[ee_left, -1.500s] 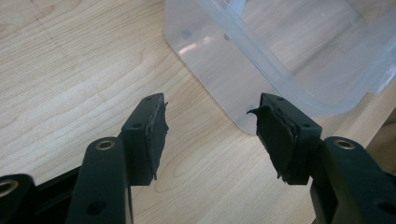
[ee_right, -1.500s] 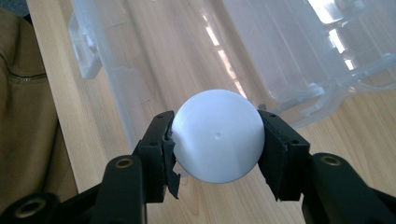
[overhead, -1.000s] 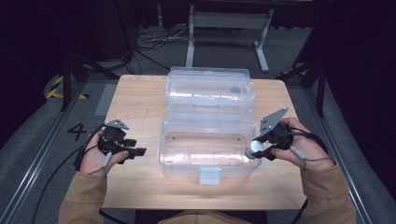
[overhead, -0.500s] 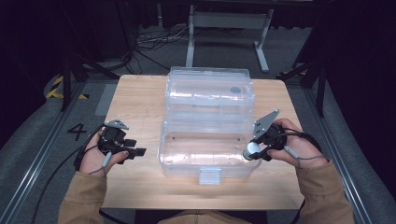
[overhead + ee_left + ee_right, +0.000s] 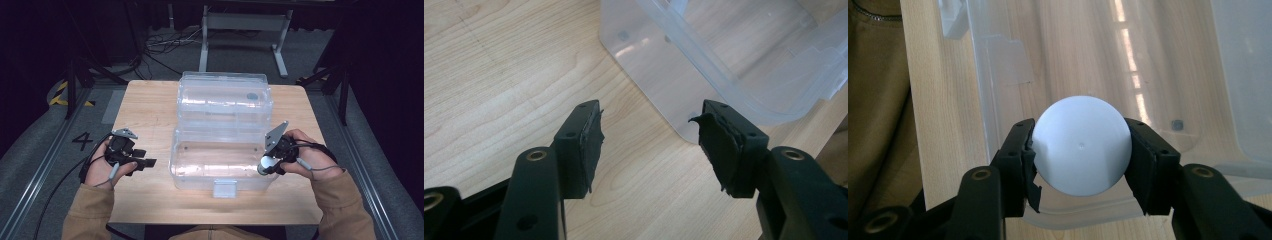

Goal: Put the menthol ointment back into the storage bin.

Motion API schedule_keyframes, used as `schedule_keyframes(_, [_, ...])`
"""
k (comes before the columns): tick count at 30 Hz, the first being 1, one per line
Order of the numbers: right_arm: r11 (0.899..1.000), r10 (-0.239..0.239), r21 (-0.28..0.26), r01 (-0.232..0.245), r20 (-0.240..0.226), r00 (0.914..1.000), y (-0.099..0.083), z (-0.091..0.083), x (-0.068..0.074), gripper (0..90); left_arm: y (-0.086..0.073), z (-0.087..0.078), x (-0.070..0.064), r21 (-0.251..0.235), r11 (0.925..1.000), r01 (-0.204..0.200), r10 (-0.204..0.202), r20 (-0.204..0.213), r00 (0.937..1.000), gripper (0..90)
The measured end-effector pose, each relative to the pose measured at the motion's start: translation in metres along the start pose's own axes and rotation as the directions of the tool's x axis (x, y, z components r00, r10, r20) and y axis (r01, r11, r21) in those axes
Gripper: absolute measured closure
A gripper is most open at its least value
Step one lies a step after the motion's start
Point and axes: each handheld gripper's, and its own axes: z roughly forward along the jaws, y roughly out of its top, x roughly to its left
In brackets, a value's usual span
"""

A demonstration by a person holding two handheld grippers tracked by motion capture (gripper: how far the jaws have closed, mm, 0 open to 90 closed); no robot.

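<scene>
A white ball (image 5: 1081, 145), smooth, round, probably light and slippery, sits pinched across its middle by the right gripper (image 5: 1080, 150), over the near right rim of an open clear plastic box (image 5: 220, 155) on the wooden counter (image 5: 150, 105). The left gripper (image 5: 649, 145) is wide open and empty (box corner at one o'clock).

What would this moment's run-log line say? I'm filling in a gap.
right hand-held gripper: shut on white ball, over clear box rim | left hand-held gripper: open, empty, beside box | lid: open
</scene>
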Motion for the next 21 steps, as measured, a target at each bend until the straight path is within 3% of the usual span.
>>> schedule_keyframes(21, [0.996, -0.02, 0.085, 0.025, -0.055, 0.9983, 0.006, 0.028, -0.003, 50.4, 0.0, 0.001, 0.0, 0.004, 1.0, -0.001, 0.001, 0.001, 1.0, 42.8])
